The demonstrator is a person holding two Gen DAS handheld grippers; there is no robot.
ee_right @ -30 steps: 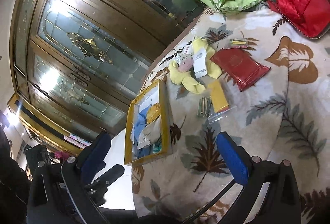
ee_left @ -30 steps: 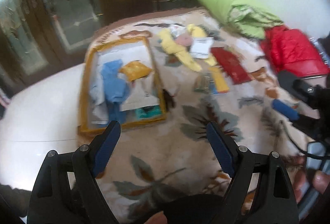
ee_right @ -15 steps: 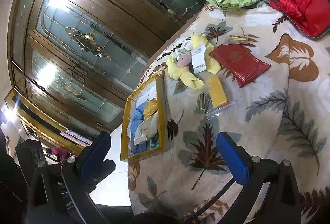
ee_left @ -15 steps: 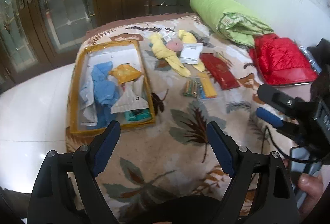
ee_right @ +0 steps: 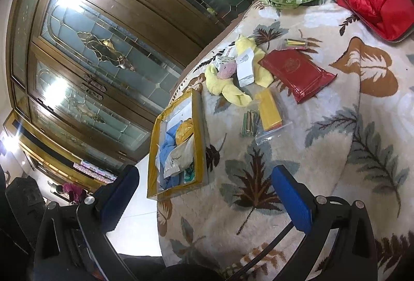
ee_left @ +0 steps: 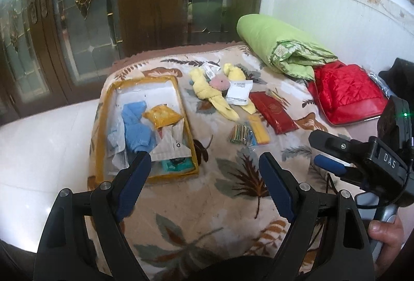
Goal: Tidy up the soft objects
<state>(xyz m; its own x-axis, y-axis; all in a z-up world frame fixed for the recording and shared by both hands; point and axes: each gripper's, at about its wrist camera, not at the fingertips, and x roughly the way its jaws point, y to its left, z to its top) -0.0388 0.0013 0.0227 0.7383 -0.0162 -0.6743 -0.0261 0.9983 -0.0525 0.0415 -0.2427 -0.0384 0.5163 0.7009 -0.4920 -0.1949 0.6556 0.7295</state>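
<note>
Both the left hand-held gripper [ee_left: 204, 172] and right hand-held gripper [ee_right: 207, 193] gape wide and empty, having drawn back and steadied over the bed [ee_left: 233, 203]. Ahead-left lies the yellow-rimmed tray [ee_left: 190, 125]; beyond, the yellow cloth [ee_left: 209, 94] awaits sorting.

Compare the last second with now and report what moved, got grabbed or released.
Only the grippers moved: the left gripper swung its view leftward and steadied, bringing the right gripper further into sight. Nothing grabbed or released. Both stay open; yellow-edged bag, yellow towel, red pouch unmoved.
</note>
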